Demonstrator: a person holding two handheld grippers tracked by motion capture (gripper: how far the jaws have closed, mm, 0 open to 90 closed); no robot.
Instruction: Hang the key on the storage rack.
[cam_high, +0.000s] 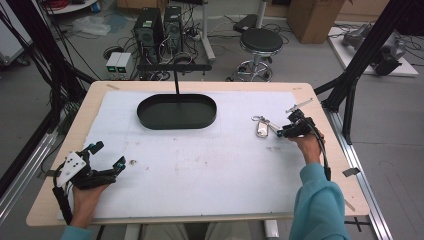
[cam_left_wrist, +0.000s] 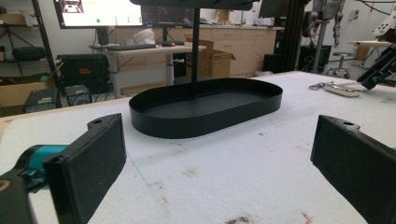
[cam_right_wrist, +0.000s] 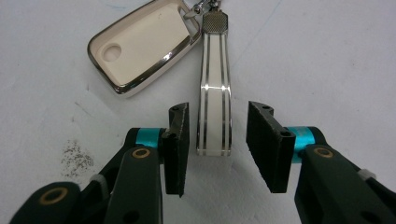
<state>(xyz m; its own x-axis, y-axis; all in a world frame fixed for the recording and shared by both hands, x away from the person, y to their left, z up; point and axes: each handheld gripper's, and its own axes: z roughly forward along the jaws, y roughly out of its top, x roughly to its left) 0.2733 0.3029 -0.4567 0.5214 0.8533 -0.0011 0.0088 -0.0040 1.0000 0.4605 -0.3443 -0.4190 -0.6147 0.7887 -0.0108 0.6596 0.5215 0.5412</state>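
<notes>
The key fob (cam_right_wrist: 142, 46) is a cream, rounded slab with a shiny silver rim and a small oval dimple near one end, joined by a metal clasp to a cream strap (cam_right_wrist: 214, 114) edged with thin silver lines. It lies flat on the white mat (cam_high: 200, 160) at the desk's right side, right of the black oval tray (cam_high: 177, 111). The right claw (cam_right_wrist: 217, 144) straddles the strap's end with a gap on each side, not yet pinching; the left claw (cam_high: 107, 156) rests wide apart at the left.

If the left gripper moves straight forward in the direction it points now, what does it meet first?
Probably the near wall of the black oval tray; the white mat between the left gripper and it looks free.
</notes>
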